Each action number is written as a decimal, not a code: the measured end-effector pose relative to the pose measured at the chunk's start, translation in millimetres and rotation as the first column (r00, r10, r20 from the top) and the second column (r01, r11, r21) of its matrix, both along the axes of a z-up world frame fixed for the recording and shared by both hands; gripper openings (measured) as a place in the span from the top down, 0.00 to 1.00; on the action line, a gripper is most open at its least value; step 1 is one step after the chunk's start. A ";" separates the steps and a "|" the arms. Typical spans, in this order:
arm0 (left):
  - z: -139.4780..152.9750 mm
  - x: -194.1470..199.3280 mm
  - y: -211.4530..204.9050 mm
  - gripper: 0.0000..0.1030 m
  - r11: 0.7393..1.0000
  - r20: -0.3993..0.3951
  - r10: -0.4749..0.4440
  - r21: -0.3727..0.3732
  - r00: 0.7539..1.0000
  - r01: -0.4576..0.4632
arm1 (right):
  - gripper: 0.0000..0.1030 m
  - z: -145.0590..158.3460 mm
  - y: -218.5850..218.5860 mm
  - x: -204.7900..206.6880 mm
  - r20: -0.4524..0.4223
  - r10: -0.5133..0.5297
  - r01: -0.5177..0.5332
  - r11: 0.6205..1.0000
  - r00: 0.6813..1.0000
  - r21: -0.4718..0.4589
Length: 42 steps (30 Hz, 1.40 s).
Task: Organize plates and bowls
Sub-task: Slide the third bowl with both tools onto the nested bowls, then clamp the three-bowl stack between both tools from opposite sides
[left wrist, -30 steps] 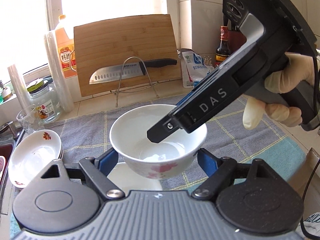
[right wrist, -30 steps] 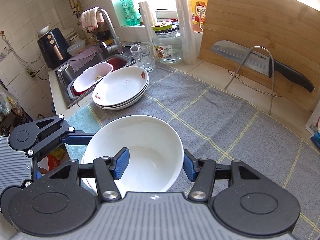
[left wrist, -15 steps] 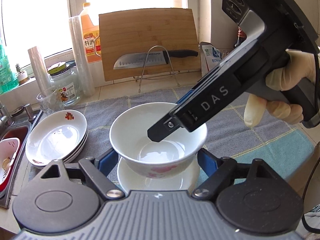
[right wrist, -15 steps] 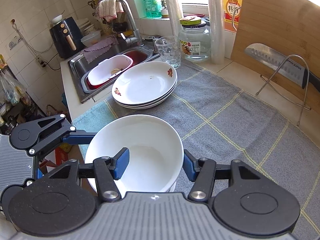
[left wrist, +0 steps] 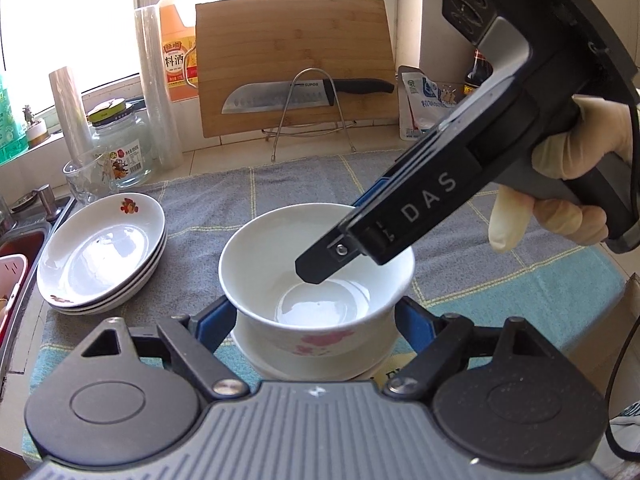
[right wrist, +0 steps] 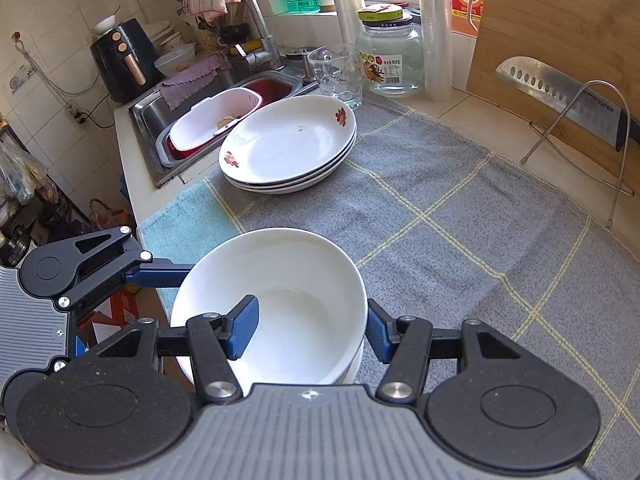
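Note:
A white bowl (left wrist: 264, 264) with a pink flower on its side is held by both grippers. My left gripper (left wrist: 312, 318) is shut on it, a blue pad against each side low on its outside. My right gripper (right wrist: 310, 332) is shut on the bowl's (right wrist: 296, 280) rim, one finger inside and one outside; in the left wrist view it (left wrist: 340, 240) reaches in from the right. Directly under the bowl sits a second white dish (left wrist: 264, 364), mostly hidden; contact cannot be told. A stack of flowered plates (right wrist: 288, 144) lies on the grey cloth (right wrist: 440, 200) to the left.
A bamboo cutting board (left wrist: 292, 60) and a knife (left wrist: 280, 98) on a wire stand are at the back. A glass jar (left wrist: 120, 144), a tumbler (left wrist: 86, 176) and bottles line the sill. The sink (right wrist: 148, 112) with a red-and-white basket lies beyond the plates. The counter edge is close by.
Both grippers carried the bowl leftward and a little down, over the white dish beneath it. The plate stack has come into fuller view. Neither grip has changed.

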<state>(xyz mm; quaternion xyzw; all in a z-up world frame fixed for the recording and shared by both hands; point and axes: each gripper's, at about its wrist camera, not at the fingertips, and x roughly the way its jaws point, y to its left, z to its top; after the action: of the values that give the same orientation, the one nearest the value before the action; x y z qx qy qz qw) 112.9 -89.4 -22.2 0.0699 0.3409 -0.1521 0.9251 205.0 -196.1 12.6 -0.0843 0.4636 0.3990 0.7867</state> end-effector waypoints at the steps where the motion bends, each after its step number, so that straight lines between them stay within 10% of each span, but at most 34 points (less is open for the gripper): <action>1: -0.3 0.3 0.4 0.17 1.000 -0.002 0.000 -0.001 1.000 0.000 | 0.40 -0.4 0.2 0.2 -0.001 0.000 0.000 1.000 1.000 0.000; 17: -6.6 3.2 7.1 0.15 0.999 -0.048 -0.006 -0.035 0.999 0.005 | 0.37 -3.8 8.7 -1.7 0.016 0.012 -0.012 0.999 1.000 -0.032; 29: -4.8 -6.0 14.2 0.06 0.998 -0.027 -0.043 -0.055 0.999 0.042 | 0.01 3.0 6.8 -7.8 0.083 0.008 -0.008 1.000 0.997 0.002; 42: -9.9 -5.7 32.7 0.06 0.987 -0.063 -0.161 -0.012 0.985 0.160 | 0.00 6.4 -0.6 -29.7 0.111 -0.027 0.026 1.000 0.993 0.012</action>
<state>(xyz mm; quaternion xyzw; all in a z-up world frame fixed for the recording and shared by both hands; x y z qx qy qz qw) 107.1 -56.8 -32.2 0.0890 0.3630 -0.2295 0.8987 175.3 -196.7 19.1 -0.0961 0.4180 0.3858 0.8168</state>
